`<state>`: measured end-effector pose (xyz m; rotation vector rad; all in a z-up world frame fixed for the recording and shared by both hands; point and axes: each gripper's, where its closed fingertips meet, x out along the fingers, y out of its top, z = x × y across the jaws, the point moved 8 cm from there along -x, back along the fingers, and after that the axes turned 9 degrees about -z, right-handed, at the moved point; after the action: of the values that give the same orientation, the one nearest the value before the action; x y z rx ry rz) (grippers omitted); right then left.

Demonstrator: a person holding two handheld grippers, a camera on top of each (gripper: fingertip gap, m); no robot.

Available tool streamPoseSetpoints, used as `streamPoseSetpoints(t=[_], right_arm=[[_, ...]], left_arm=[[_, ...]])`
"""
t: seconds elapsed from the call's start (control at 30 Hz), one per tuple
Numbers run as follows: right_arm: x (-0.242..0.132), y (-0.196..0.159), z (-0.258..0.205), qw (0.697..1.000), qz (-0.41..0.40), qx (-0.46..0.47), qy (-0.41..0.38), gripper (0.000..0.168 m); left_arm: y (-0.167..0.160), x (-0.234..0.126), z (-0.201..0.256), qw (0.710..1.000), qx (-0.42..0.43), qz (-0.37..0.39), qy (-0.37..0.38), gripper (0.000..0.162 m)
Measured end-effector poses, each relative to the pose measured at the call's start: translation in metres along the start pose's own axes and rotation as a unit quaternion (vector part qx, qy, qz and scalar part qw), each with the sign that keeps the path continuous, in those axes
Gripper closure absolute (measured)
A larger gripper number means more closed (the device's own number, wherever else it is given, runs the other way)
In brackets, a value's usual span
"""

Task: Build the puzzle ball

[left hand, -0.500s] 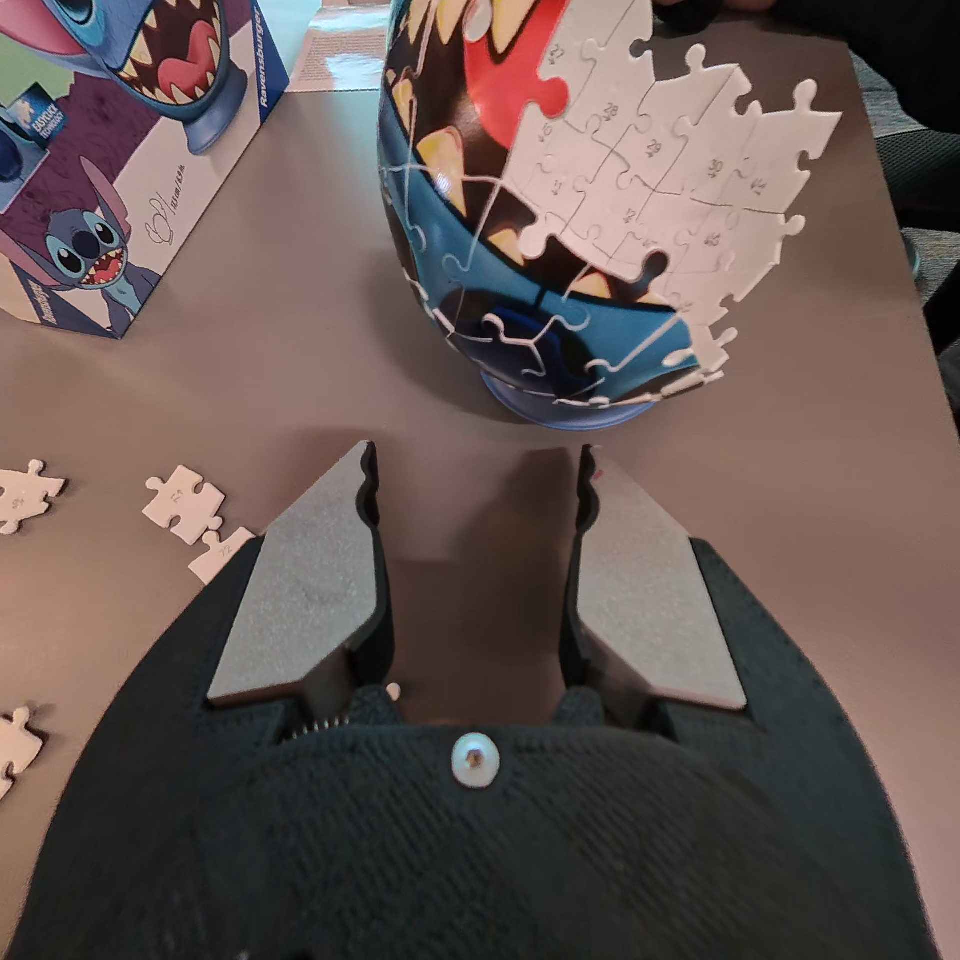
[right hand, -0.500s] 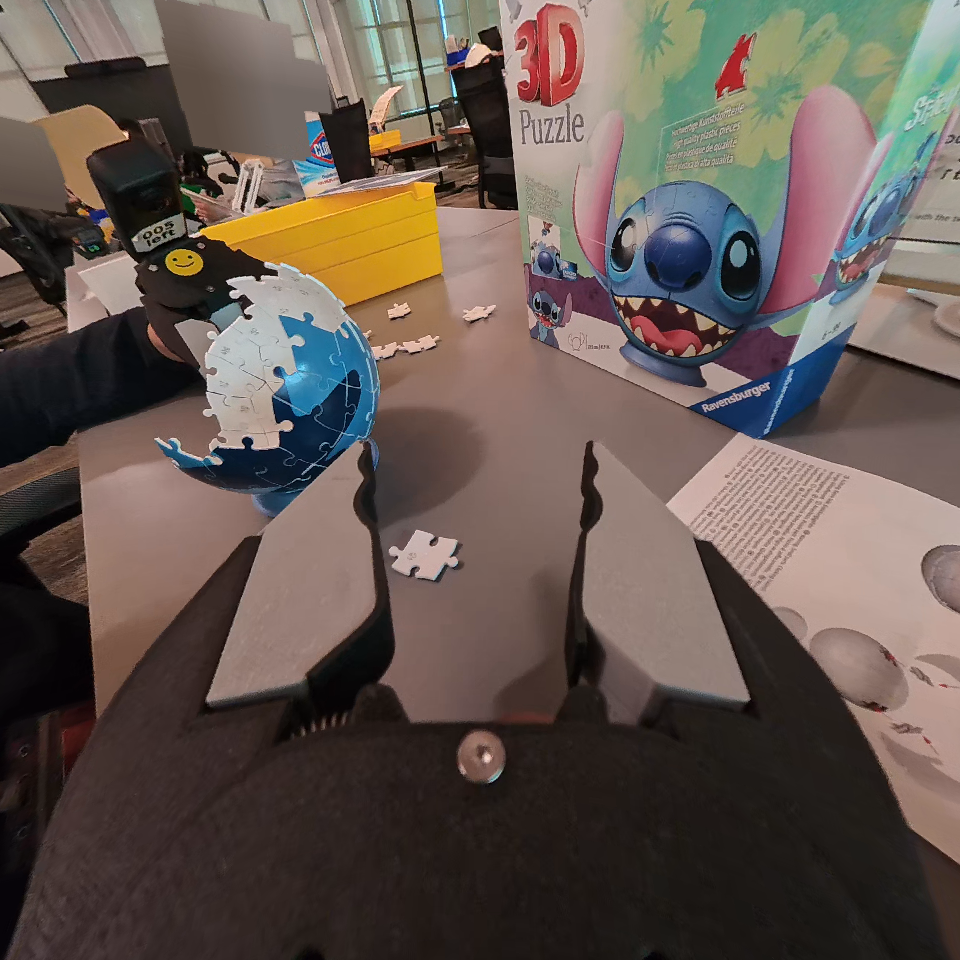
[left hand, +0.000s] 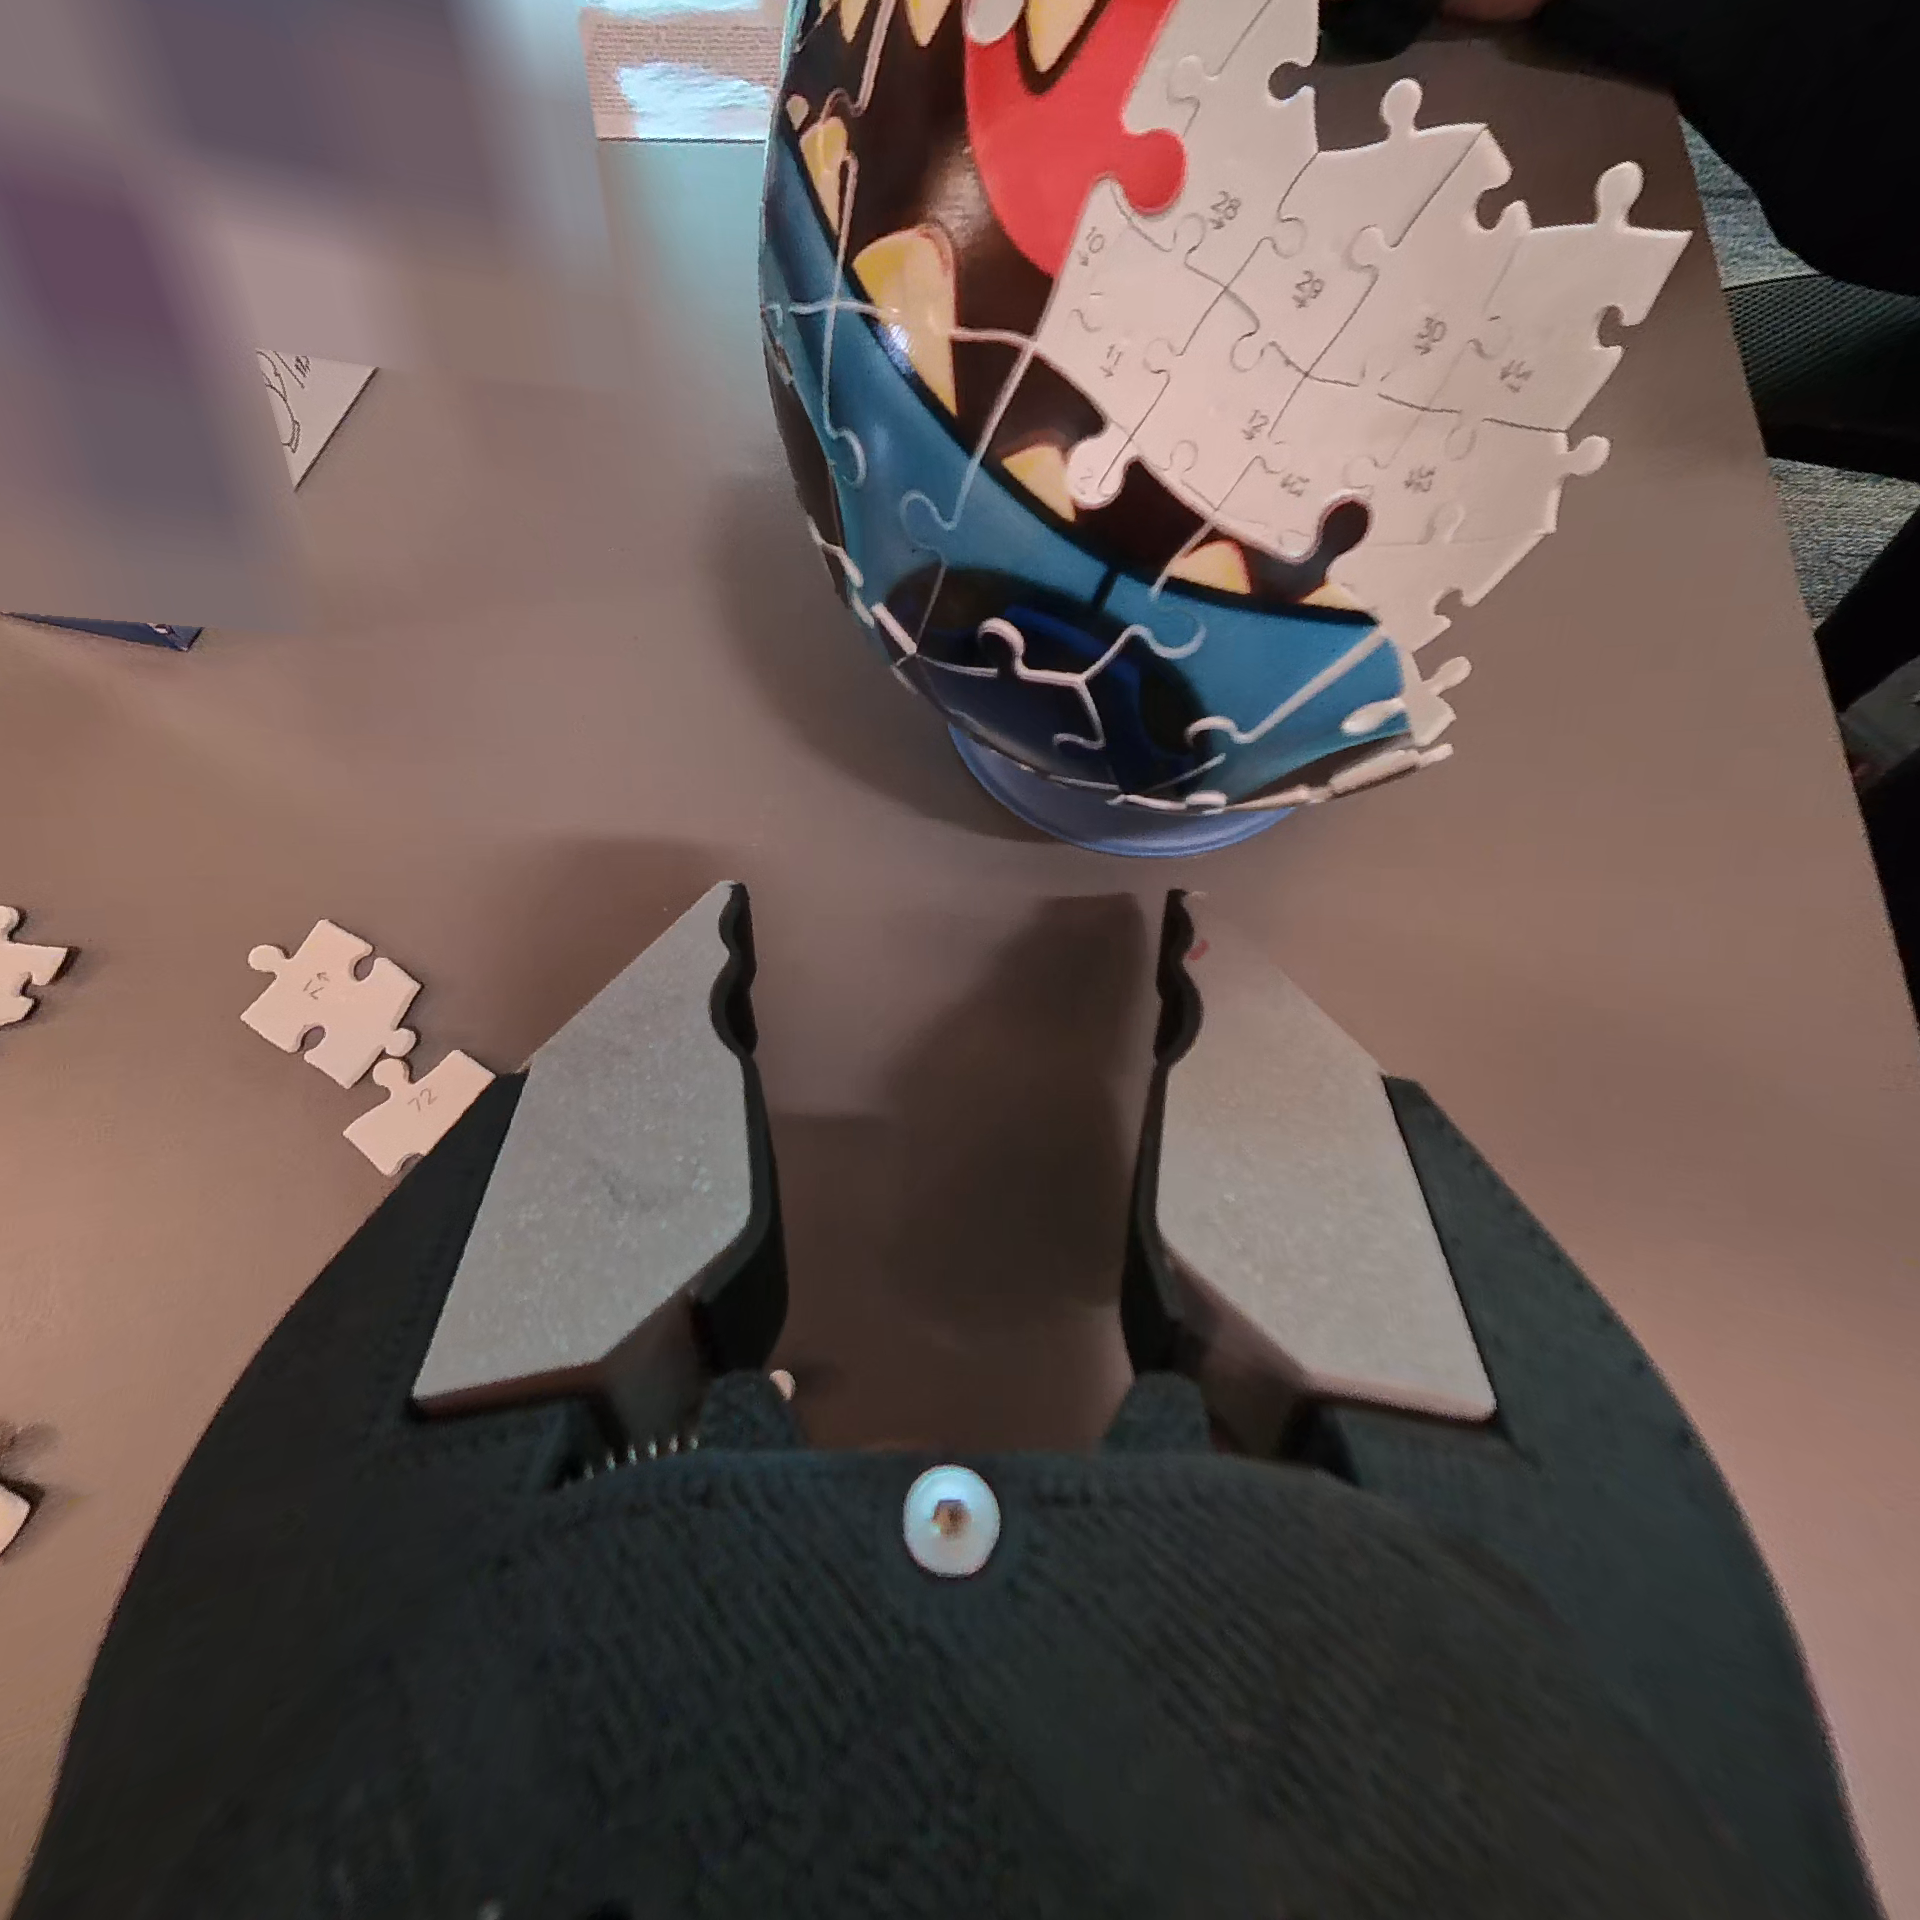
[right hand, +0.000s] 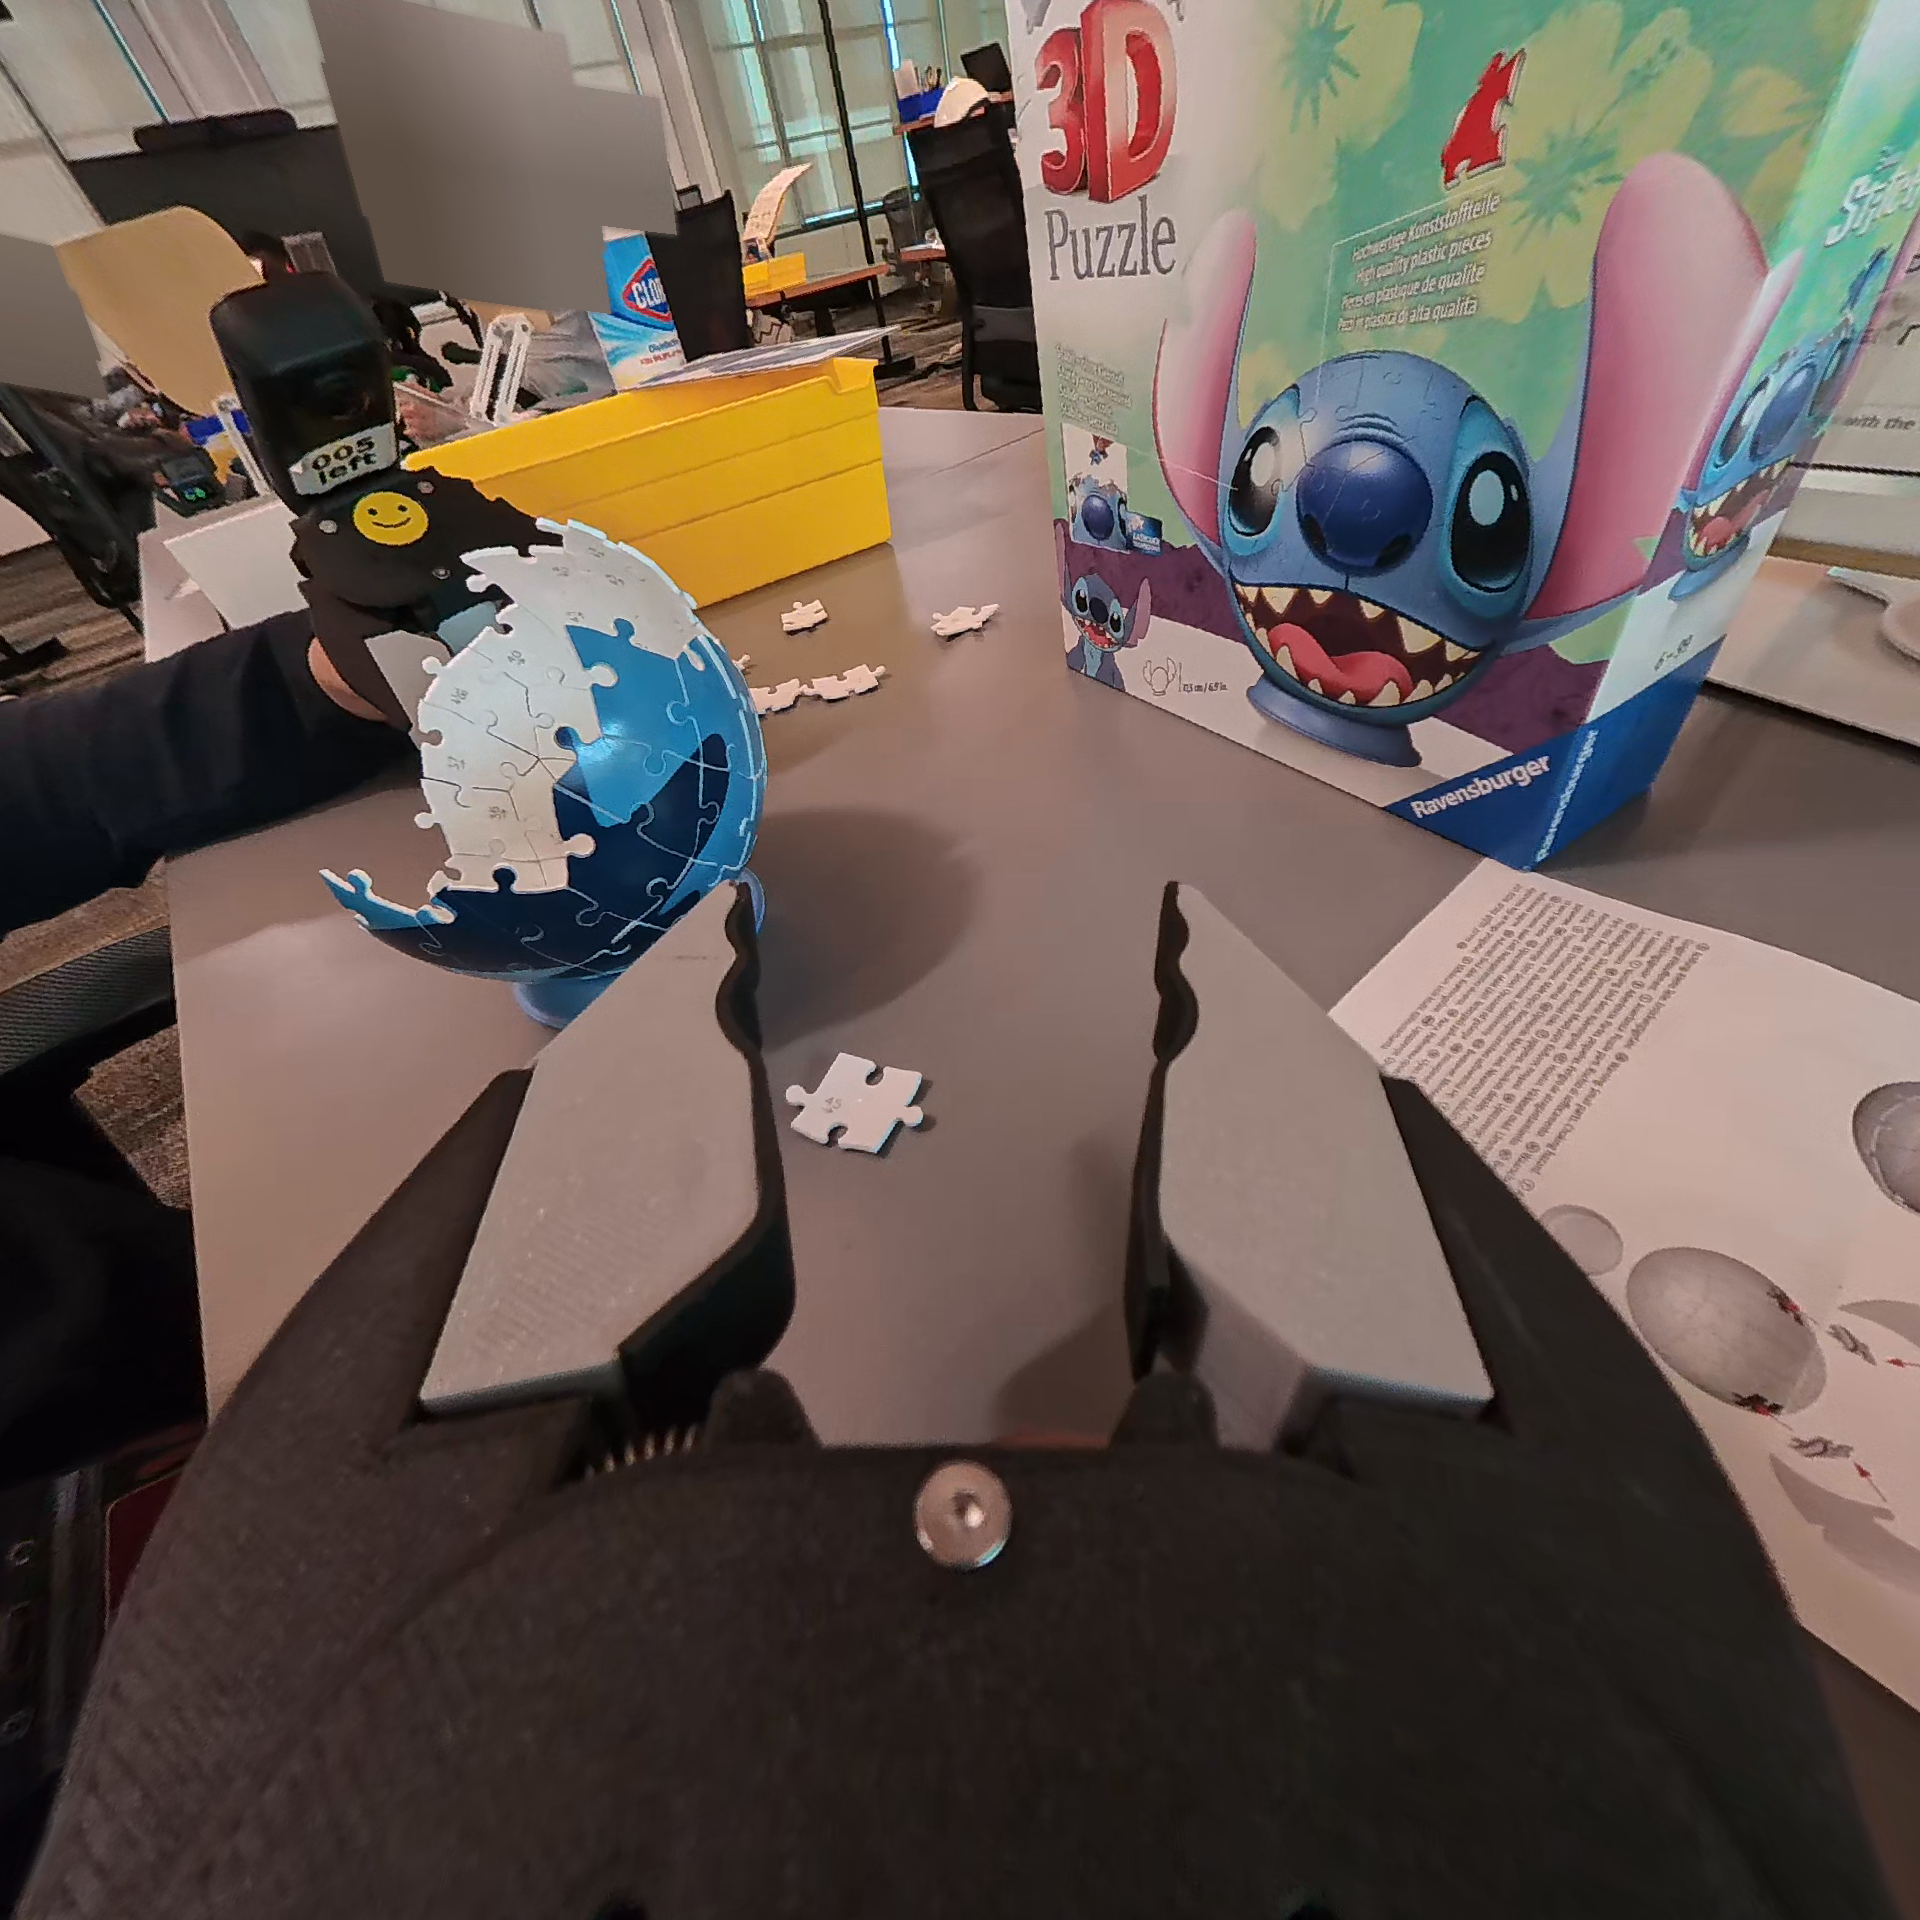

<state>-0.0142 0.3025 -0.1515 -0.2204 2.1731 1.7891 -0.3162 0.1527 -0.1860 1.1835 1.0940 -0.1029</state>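
Grey table (right hand: 1018,831) is carrying a half-built puzzle ball (right hand: 623,790) leaning open-sided; both hand-held grippers, left (left hand: 956,914) and right (right hand: 956,914), are gaping empty, so a careless nudge is risking a collapse.

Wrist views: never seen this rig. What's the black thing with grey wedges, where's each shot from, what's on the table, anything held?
No robot arm here: a person holds a two-finger gripper in each hand, each with its own camera looking along the fingers. The left gripper faces the half-built puzzle ball on its blue stand. The right gripper hangs above a loose piece on the grey table; the left one shows behind the ball. Both sets of jaws stand open and empty. Also there: the puzzle box, an instruction sheet, a yellow tray, more pieces.
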Motion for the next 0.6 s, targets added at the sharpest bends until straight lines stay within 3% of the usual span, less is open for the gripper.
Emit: streamPoseSetpoints(t=[0.6], right_arm=[[0.0009,-0.0008,-0.0025,1.0,-0.007,-0.007,0.009,0.095]], left_arm=[[-0.0005,0.0019,-0.0008,1.0,-0.004,-0.009,0.0,0.083]])
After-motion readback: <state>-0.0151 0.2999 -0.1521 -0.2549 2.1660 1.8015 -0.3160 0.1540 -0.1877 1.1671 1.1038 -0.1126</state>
